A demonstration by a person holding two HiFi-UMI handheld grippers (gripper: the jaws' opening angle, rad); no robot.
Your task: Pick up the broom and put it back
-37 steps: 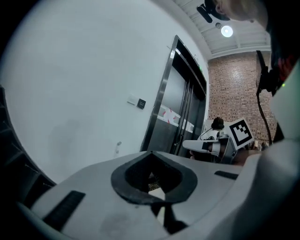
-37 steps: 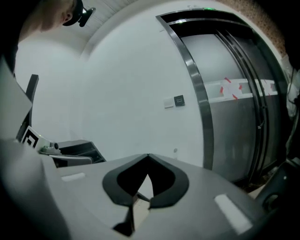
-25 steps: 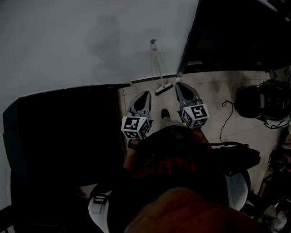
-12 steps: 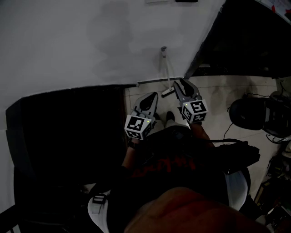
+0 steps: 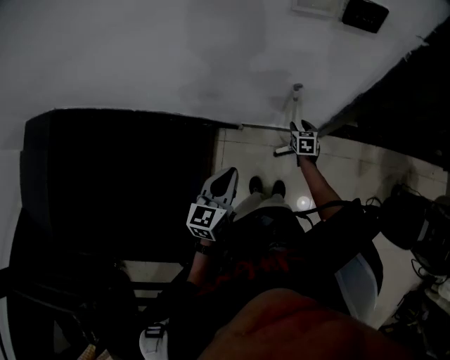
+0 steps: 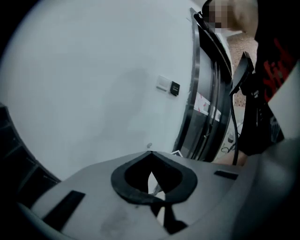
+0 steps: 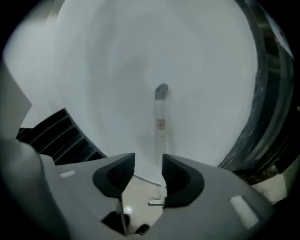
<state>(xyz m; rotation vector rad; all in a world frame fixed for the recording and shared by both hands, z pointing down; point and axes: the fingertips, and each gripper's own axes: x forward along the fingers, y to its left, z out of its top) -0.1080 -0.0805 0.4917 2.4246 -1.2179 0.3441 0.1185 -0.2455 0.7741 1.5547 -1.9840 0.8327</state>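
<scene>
A pale broom (image 5: 294, 116) leans upright against the white wall, its grey-capped handle (image 7: 161, 112) up and its head (image 5: 284, 150) on the tiled floor. My right gripper (image 5: 303, 126) is stretched out low, right at the shaft. Its jaws (image 7: 148, 161) are opening, and the shaft shows in the gap, close to the right pad (image 7: 176, 180); the pads do not press on it. My left gripper (image 5: 226, 173) stays near the person's body, shut (image 6: 149, 153) with nothing in it.
A black stepped structure (image 5: 119, 183) fills the left. A dark glass door frame (image 5: 401, 84) stands right of the broom. A wall switch plate (image 5: 364, 14) sits above. Cables and black gear (image 5: 415, 225) lie on the floor at right. The person's shoes (image 5: 264, 186) are behind the broom head.
My right gripper has swung forward and down to the broom shaft and its jaws have parted. The left gripper has drifted back and lower in view.
</scene>
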